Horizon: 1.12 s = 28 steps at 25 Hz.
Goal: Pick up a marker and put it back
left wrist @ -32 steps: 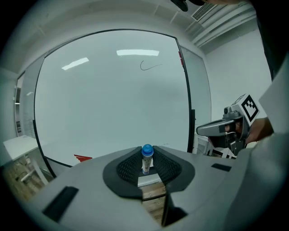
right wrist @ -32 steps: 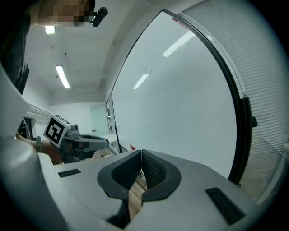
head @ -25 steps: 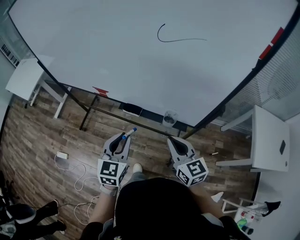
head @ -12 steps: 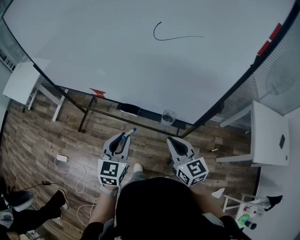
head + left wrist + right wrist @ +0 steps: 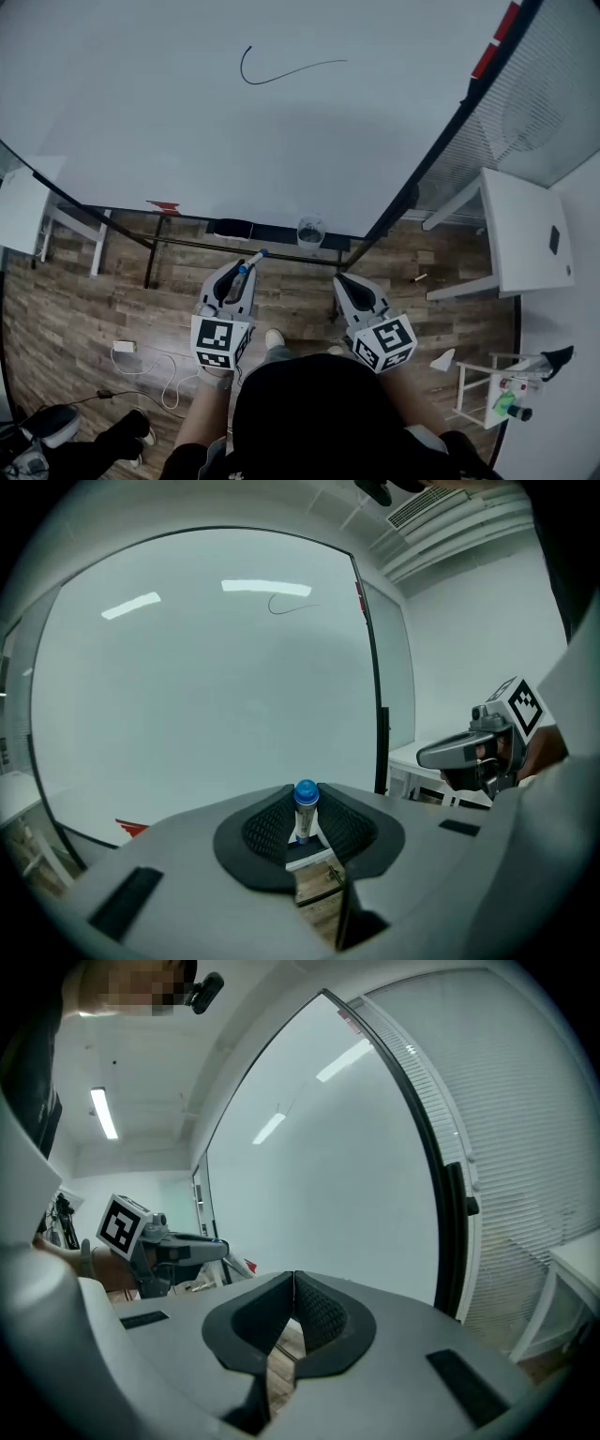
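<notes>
Clamping a blue-capped marker (image 5: 305,801), the left claw (image 5: 303,829) faces the whiteboard (image 5: 206,686); right claw (image 5: 292,1302) pressed together.

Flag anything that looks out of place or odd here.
A small stick-like thing lies loose on the wood floor beside the white table, too small to identify. A white plug and cable trail over the floor on the left. Otherwise nothing: the left gripper holds the marker between its jaws.
</notes>
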{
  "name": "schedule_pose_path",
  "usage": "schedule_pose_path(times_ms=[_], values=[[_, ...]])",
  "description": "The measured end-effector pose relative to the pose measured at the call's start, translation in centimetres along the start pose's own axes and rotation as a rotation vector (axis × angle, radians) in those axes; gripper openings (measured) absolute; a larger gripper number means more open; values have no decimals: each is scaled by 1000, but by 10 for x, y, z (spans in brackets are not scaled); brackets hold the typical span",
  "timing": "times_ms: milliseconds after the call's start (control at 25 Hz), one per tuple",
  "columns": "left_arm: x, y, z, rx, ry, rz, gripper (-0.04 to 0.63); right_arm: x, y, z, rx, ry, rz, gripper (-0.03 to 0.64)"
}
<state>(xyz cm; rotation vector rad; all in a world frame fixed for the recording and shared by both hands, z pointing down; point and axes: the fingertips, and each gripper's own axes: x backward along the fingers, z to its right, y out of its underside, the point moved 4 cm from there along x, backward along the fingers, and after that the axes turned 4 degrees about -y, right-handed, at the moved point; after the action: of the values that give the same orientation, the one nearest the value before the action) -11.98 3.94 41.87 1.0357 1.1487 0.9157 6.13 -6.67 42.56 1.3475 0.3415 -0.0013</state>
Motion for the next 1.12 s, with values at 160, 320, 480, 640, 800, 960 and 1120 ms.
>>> schedule_pose_path(times_ms=[160, 320, 480, 640, 800, 960, 1120], values=[[-27, -11, 10, -27, 75, 18, 86, 17, 2, 17, -26, 88, 13, 29], [-56, -18, 21, -56, 152, 24, 86, 35, 5, 33, -61, 181, 26, 29], [-85, -19, 30, -48, 214, 21, 86, 54, 11, 45, -86, 273, 33, 29], [-112, -14, 38, -57, 280, 6, 86, 71, 19, 51, -110, 353, 24, 28], [-133, -4, 47, -68, 327, -15, 86, 86, 28, 52, -135, 425, 11, 29], [-149, 11, 52, -64, 343, -43, 86, 99, 37, 51, -159, 483, -11, 29], [-162, 25, 57, -61, 360, -66, 86, 107, 46, 49, -180, 523, -31, 29]])
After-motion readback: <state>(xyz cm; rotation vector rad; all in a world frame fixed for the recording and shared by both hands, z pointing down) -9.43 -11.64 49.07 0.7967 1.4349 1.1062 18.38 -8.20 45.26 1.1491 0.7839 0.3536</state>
